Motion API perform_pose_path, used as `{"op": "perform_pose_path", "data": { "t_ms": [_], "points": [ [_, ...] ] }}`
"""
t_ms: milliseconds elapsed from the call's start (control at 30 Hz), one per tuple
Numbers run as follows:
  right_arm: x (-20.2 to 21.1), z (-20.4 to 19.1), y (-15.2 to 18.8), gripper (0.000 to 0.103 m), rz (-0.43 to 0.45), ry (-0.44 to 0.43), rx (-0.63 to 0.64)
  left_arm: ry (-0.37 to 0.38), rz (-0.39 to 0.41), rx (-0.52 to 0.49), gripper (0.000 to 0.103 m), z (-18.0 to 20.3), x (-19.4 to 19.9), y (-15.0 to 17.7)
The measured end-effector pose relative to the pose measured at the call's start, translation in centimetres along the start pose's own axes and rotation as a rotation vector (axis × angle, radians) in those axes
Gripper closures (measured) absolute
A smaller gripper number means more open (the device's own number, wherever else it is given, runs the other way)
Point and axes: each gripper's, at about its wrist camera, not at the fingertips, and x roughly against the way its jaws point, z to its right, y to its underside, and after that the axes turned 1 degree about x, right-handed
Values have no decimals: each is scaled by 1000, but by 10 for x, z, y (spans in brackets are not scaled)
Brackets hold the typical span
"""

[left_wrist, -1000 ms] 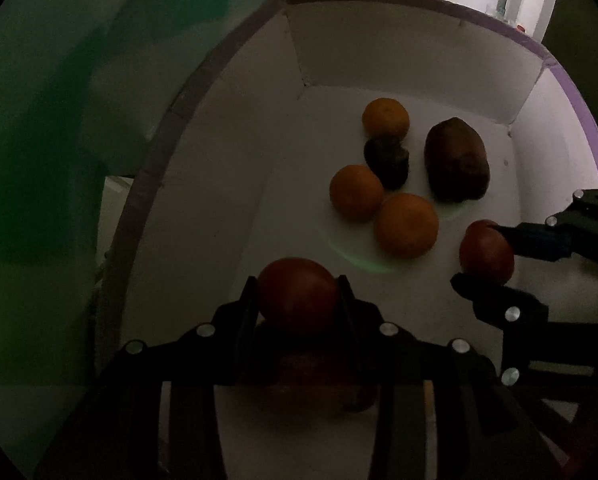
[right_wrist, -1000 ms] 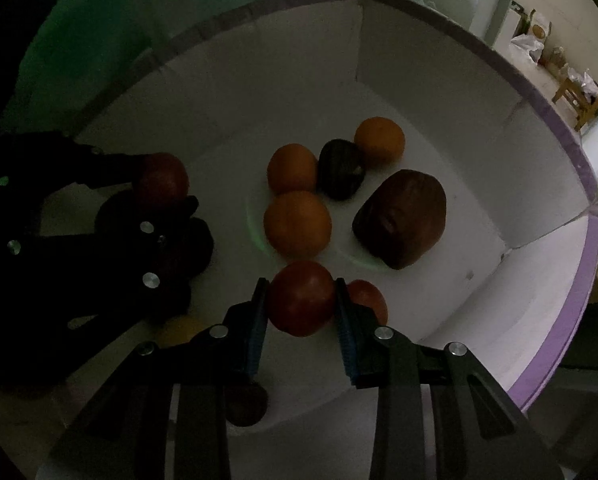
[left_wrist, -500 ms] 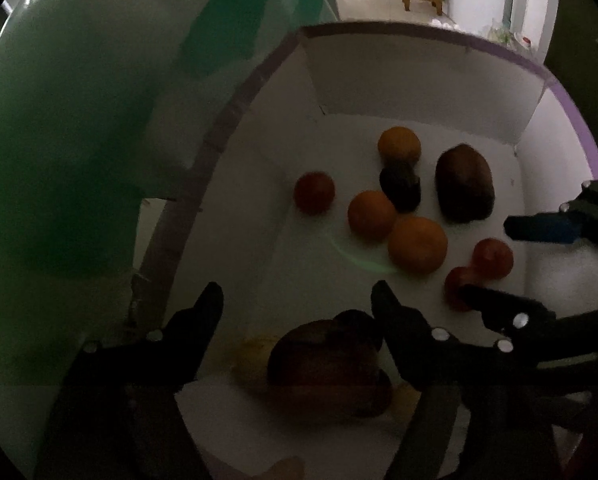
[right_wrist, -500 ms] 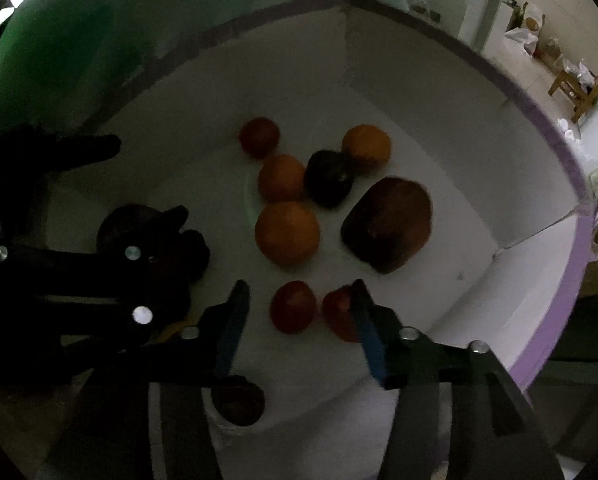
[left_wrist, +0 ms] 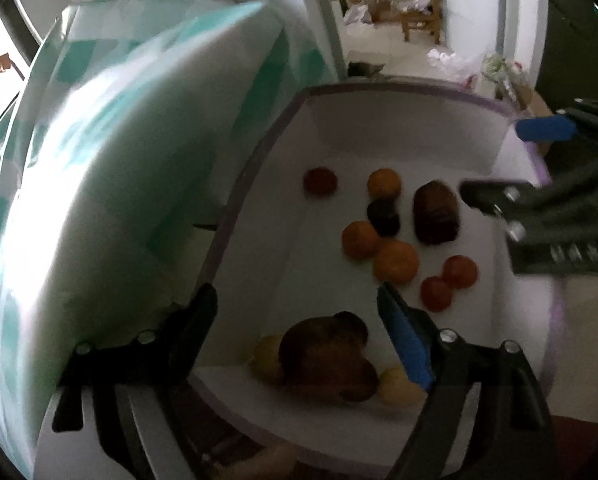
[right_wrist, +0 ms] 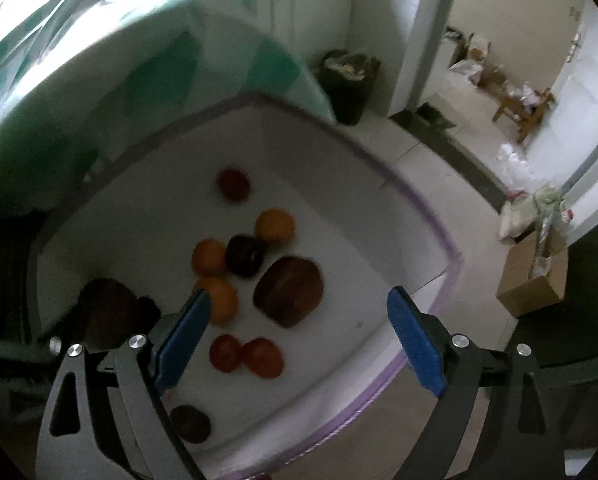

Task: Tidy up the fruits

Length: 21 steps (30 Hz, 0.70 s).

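Note:
A white box with a purple rim point(left_wrist: 387, 89) point(right_wrist: 439, 236) holds the fruit. Three oranges point(left_wrist: 395, 261) point(right_wrist: 276, 225) lie mid-floor by a dark fruit point(left_wrist: 383, 217) point(right_wrist: 244, 255) and a big brown fruit point(left_wrist: 435, 213) point(right_wrist: 289, 297). Two red tomatoes point(left_wrist: 447, 281) point(right_wrist: 246, 356) lie together; a third point(left_wrist: 319, 181) point(right_wrist: 233, 184) sits apart at the far side. A brown lumpy fruit point(left_wrist: 326, 356) and yellow ones point(left_wrist: 399, 387) lie at the near wall. My left gripper point(left_wrist: 299, 320) and right gripper point(right_wrist: 299, 320) are both open, empty, above the box.
A green-and-white checked cloth point(left_wrist: 119, 184) point(right_wrist: 99, 64) hangs beside the box on the left. A black bin point(right_wrist: 349, 84), a cardboard box point(right_wrist: 533, 284) and a wooden stool point(right_wrist: 523, 114) stand on the tiled floor beyond.
Both grippers let go of their red tomatoes in the box, opened wide and rose out of it. The view has brightened.

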Motion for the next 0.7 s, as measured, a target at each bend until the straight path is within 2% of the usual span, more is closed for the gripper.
{"op": "perform_pose_path", "data": {
  "t_ms": [133, 200, 367, 700],
  "points": [
    [13, 1, -7, 17, 18, -10, -10, 35, 9, -8, 10, 2, 15, 5],
    [13, -2, -7, 17, 5, -17, -13, 36, 5, -17, 8, 4, 17, 9],
    [8, -8, -8, 17, -33, -41, -38, 51, -20, -18, 8, 2, 9, 22],
    [-10, -20, -5, 17, -100, -15, -8, 75, -69, 3, 8, -1, -13, 32]
  ]
}}
